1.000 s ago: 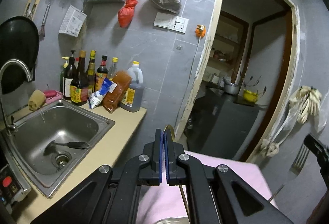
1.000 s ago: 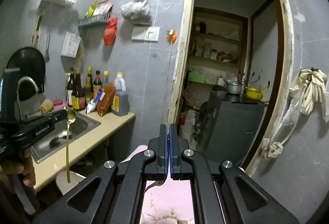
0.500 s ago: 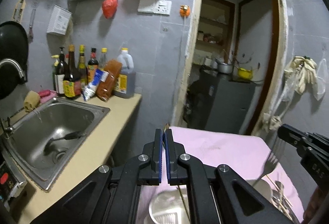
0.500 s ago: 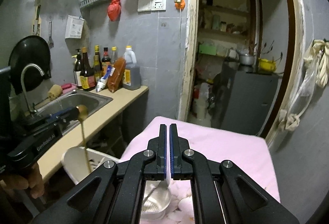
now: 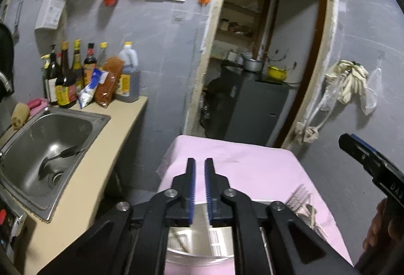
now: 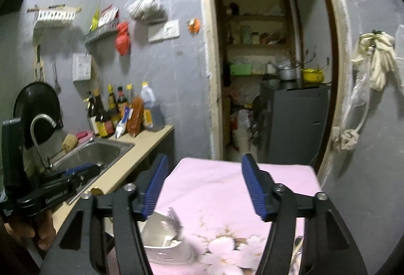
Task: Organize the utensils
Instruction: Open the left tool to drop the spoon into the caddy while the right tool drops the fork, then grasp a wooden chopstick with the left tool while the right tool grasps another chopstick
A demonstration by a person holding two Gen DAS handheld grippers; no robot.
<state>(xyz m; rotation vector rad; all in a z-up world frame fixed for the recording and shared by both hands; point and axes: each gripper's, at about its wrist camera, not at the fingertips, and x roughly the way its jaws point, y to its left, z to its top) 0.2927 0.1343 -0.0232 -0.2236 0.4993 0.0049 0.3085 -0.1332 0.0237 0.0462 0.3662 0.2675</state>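
1. Fork [image 6: 174,220] is lying in the metal tray [image 6: 161,247] on the pink worktop [image 6: 217,189], tines up.
2. Right gripper [image 6: 204,186] is hovering just above it, jaws spread wide and empty.
3. Left gripper [image 5: 199,186] is hanging over the tray too, jaws slightly parted, gripping nothing.

Grey tiled wall [image 5: 156,30], beige counter [image 5: 83,174] with steel sink [image 5: 45,138], bottles [image 5: 68,73] at back, open doorway [image 6: 267,73] to dim pantry shelves [image 6: 255,45].
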